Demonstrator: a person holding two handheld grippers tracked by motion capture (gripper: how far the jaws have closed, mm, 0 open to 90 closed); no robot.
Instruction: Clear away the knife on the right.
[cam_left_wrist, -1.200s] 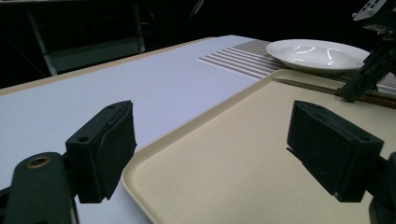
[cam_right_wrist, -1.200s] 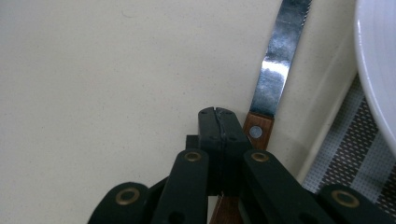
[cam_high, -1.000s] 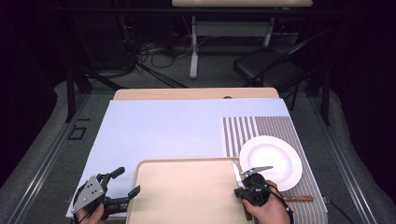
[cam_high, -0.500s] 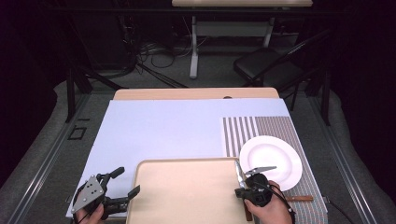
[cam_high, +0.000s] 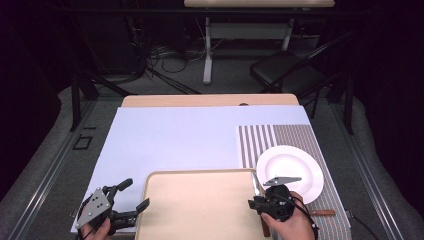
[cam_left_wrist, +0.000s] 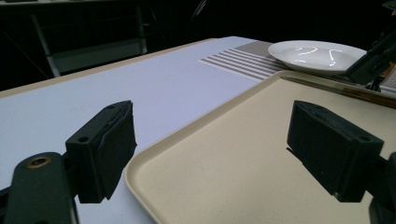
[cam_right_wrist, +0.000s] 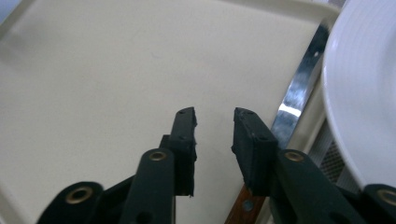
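Observation:
A beige tray (cam_high: 200, 205) lies at the table's near edge. A knife (cam_high: 256, 184) with a wooden handle rests along its right rim, blade pointing away from me. Just right of it a white plate (cam_high: 290, 172) sits on a striped placemat (cam_high: 270, 137). My right gripper (cam_high: 257, 199) hovers over the tray's right side beside the knife (cam_right_wrist: 299, 93), jaws a small way apart with nothing between them (cam_right_wrist: 215, 116). My left gripper (cam_high: 136, 193) is wide open at the tray's left rim (cam_left_wrist: 154, 158), also holding nothing.
A pale blue cover (cam_high: 175, 140) spreads over the table beyond the tray. A second wooden handle (cam_high: 322, 212) lies on the placemat near the plate. A folding chair (cam_high: 285, 72) and a bench stand on the floor behind the table.
My right gripper has drifted slightly over the tray's right edge. The left gripper, tray, knife and plate have not moved.

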